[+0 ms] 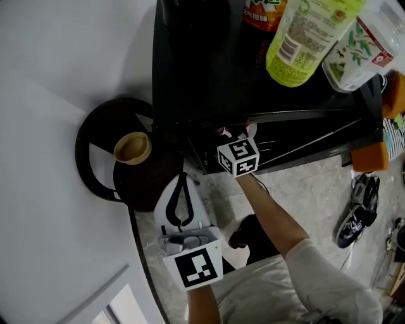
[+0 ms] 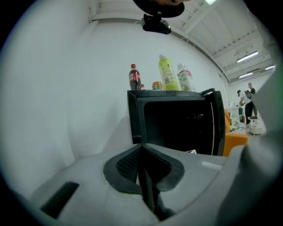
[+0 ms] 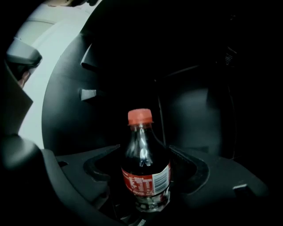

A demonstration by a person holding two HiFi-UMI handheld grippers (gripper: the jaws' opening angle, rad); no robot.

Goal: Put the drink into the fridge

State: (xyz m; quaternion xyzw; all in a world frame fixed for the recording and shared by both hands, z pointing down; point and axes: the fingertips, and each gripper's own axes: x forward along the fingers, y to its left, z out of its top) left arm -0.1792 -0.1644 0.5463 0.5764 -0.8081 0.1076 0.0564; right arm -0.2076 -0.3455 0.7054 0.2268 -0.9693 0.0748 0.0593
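A small cola bottle [image 3: 146, 170] with a red cap stands upright between the pads of my right gripper [image 3: 146, 185], which is shut on it. Bottle and jaws are inside the dark cavity of the black fridge [image 3: 190, 101]. In the head view only the right gripper's marker cube [image 1: 238, 157] shows at the fridge's [image 1: 209, 76] open front; the bottle is hidden there. My left gripper [image 1: 182, 190] hangs lower, near the person's body, shut with nothing in it. It [image 2: 143, 154] points toward the fridge [image 2: 177, 126] from a distance.
On the fridge top stand a green bottle [image 1: 310, 38], a white bottle [image 1: 357, 50] and an orange drink [image 1: 262, 11]; another cola bottle [image 2: 135, 78] stands there too. The open door [image 2: 216, 123] is at the right. A tan cup [image 1: 133, 147] sits on a black round stand. Shoes [image 1: 357, 212] lie on the floor.
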